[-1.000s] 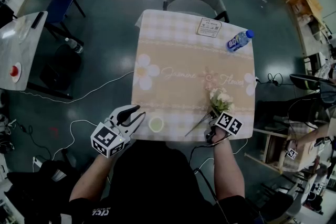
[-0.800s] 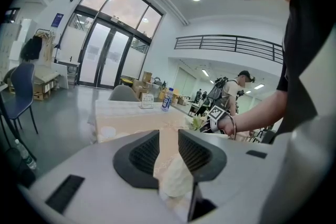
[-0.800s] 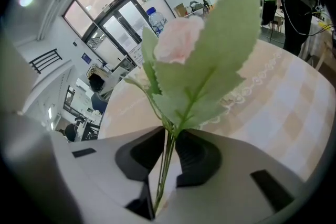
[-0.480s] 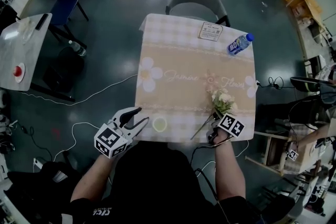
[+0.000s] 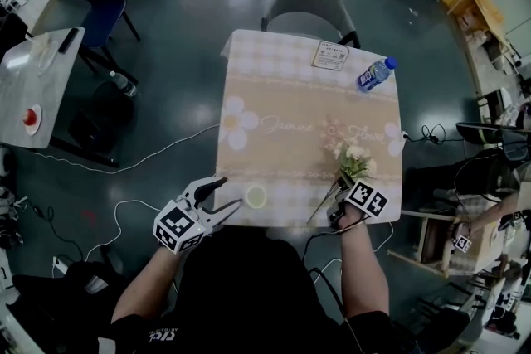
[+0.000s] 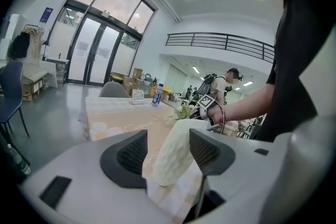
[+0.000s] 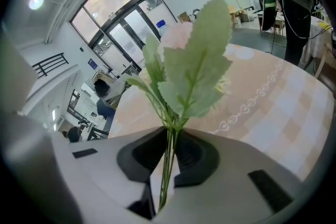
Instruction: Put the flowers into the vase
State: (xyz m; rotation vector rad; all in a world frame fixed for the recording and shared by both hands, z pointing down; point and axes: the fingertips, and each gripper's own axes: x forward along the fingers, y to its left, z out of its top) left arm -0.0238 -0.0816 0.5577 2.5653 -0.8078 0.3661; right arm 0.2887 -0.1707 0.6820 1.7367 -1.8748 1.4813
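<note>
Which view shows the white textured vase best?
The left gripper view: the white textured vase stands close and large, side on. The head view shows only its small round mouth from above; the right gripper view misses it.

Matt cloth tablecloth (image 5: 286,108), glossy floor (image 5: 191,12) — the vase (image 6: 169,157) looks matt and ribbed, the flowers (image 7: 191,63) fabric-like.

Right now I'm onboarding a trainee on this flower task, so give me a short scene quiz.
1. True or false: the right gripper grips the flowers by the stems.
2. What shows between the left gripper's jaws in its own view? A card, B vase, C chair.
3. Fill in: the water bottle lies near the table's far ____ corner.
Key: 1 true; its jaws just closed further. 2 B, ungripped; those jaws just opened further. 3 right.
</note>
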